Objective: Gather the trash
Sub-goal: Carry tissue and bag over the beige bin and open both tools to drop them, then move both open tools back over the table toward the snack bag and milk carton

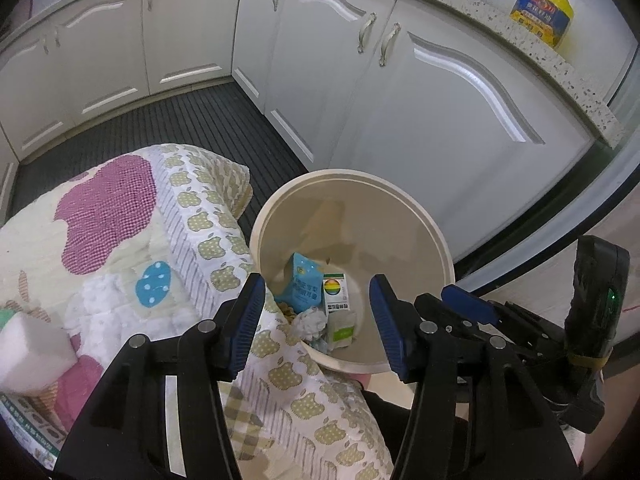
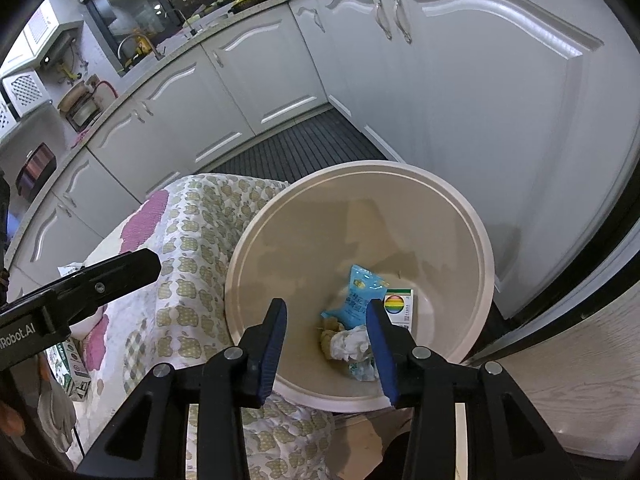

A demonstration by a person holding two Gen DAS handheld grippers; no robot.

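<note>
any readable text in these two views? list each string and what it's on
"Robot.AI": white print on the left gripper's black arm, first letters cut off.
Oil bottle label: too blurred to read.
Blue packet in the bin: print too small.
Rainbow-logo box: too small.
Green-and-white carton beside the quilt: not legible.

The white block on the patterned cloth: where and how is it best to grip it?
Grip the white block across its two upright side faces, coming from above. It lies flat on the cloth, top face bare, nothing touching its visible sides.
</note>
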